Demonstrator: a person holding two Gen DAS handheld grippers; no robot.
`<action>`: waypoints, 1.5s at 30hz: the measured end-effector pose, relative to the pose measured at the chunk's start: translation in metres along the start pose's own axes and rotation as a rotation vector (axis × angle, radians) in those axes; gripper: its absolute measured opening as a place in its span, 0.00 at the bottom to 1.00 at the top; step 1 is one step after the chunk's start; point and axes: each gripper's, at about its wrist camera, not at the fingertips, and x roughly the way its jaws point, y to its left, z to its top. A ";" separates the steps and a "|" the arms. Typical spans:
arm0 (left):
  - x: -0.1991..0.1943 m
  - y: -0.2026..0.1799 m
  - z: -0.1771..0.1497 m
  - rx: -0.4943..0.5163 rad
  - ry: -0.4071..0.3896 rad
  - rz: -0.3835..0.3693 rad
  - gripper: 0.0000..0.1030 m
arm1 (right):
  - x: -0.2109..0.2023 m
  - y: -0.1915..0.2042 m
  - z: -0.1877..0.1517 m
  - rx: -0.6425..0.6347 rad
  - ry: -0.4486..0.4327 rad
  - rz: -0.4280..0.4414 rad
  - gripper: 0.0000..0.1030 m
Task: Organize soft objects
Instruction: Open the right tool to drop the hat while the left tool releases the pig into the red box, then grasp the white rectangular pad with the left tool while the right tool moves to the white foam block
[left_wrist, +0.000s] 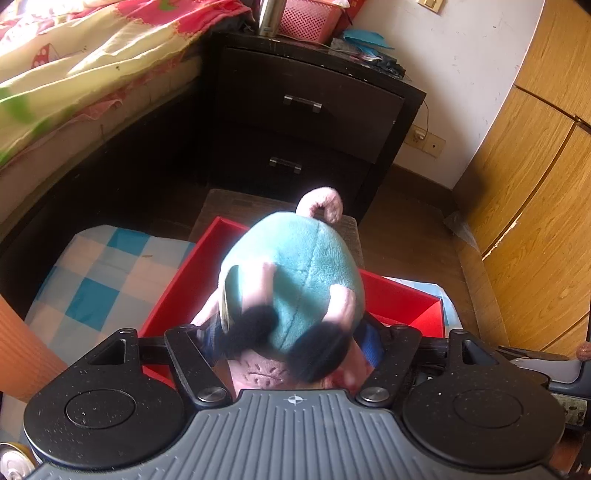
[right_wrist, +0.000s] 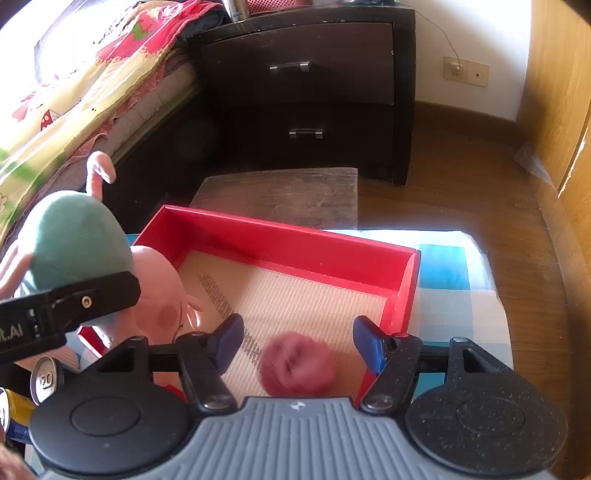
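filling the red box (right_wrist: 295, 236) edge, plush pig (left_wrist: 295, 266).

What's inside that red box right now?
A fuzzy pink ball lies blurred on the red box's beige ribbed floor, and a pink plush pig in a teal dress hangs head-down at its left edge. The gripper hides the near floor.

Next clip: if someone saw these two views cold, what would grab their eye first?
Probably the pig plush in its teal dress, upside down between the left claw's fingers over the left end of the red box. Next, the blurred pink ball inside the box, in the gap of the open right claw, with nothing touching it.
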 end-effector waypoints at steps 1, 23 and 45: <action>-0.002 0.000 0.000 0.002 -0.007 0.002 0.72 | -0.001 0.000 0.000 0.001 -0.003 -0.001 0.42; -0.030 0.006 -0.040 0.138 0.081 0.056 0.79 | -0.050 0.017 -0.020 -0.115 -0.025 -0.060 0.43; -0.020 0.001 -0.084 0.268 0.236 -0.032 0.84 | -0.101 0.020 -0.097 -0.116 0.048 -0.038 0.44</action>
